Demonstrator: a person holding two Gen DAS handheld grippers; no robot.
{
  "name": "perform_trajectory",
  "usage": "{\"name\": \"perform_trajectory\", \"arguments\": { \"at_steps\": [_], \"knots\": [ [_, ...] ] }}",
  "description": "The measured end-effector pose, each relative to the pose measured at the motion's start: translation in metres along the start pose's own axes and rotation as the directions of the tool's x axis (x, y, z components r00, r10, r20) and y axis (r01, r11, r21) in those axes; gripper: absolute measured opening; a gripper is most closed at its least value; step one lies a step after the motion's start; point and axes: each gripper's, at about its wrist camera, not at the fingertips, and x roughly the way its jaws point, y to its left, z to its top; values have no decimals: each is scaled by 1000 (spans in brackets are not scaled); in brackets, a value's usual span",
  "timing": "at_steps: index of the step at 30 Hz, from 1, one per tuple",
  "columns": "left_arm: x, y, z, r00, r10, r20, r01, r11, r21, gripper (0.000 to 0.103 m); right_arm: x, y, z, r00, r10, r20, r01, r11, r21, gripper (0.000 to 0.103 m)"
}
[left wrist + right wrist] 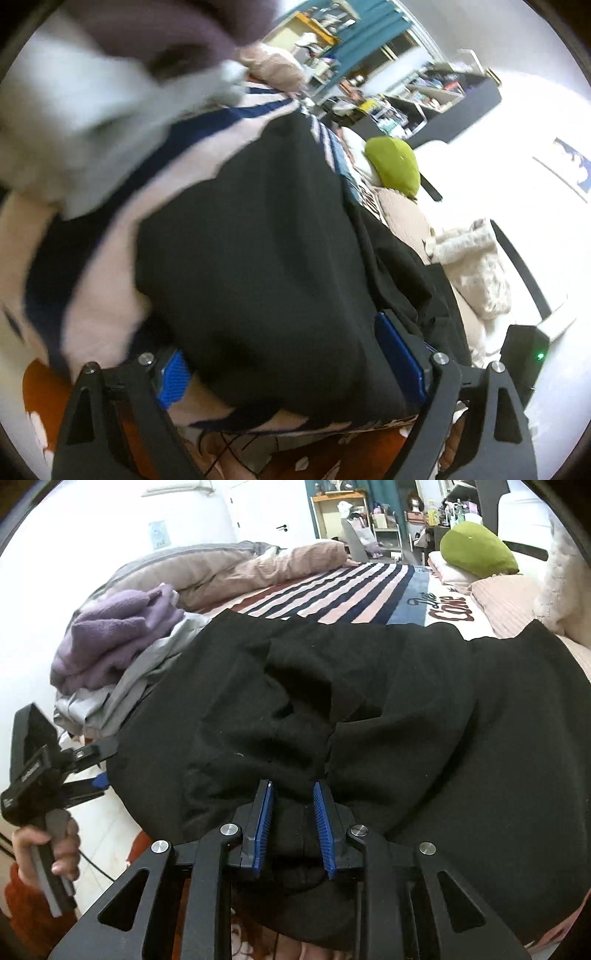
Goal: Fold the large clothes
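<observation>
A large black garment (pixel 424 720) lies spread over the striped bed cover (pixel 332 590), bunched into folds at its middle. My right gripper (pixel 293 794) sits at the garment's near edge with its blue pads (pixel 264 823) close together and a fold of black cloth between them. My left gripper (pixel 284 354) is at the garment's left edge; its blue pads (pixel 399 354) stand wide apart with the black garment (pixel 258 229) bulging between them. The left gripper also shows in the right wrist view (pixel 96 771), held by a hand.
A pile of purple (pixel 114 635) and grey clothes (pixel 122 694) lies at the left of the bed. A green cushion (pixel 476 550), pink pillows (pixel 513 602) and a rumpled duvet (pixel 229 568) lie at the far side. Shelves and a desk stand behind.
</observation>
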Motion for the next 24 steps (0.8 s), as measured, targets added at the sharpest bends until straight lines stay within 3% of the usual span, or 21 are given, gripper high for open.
{"name": "perform_trajectory", "arguments": {
  "at_steps": [2, 3, 4, 7, 11, 15, 20, 22, 24],
  "knots": [
    [8, -9, 2, 999, -41, -11, 41, 999, 5, 69, -1, 0, -1, 1000, 4, 1, -4, 1000, 2, 18],
    [12, -12, 3, 998, -64, -19, 64, 998, 2, 48, -1, -1, -1, 1000, 7, 2, -7, 1000, 5, 18],
    [16, -17, 5, 995, -89, -33, 90, 996, 7, 37, -1, -2, -2, 1000, 11, 3, -11, 1000, 10, 19],
    [12, -54, 11, 994, -107, 8, 105, 985, 134, 28, 0, -5, -2, 1000, 26, 1, -26, 1000, 17, 19],
    [15, -120, 24, 977, -212, -2, 204, 938, 281, 27, -5, -20, -4, 993, 114, 40, -116, 991, 60, 20],
    [40, -170, 25, 944, -319, -87, 329, 881, 340, 27, -37, -63, -10, 963, 233, 137, -255, 951, 175, 19],
    [109, -209, -12, 913, -285, -291, 383, 845, 374, 31, -101, -121, -23, 966, 86, 242, -141, 965, 219, 21],
    [125, -214, -31, 902, -265, -342, 392, 834, 388, 39, -123, -146, -29, 961, 47, 271, -119, 959, 255, 21],
    [127, -223, -49, 900, -248, -359, 399, 801, 446, 51, -135, -161, -32, 956, 29, 292, -113, 955, 275, 21]
  ]
}}
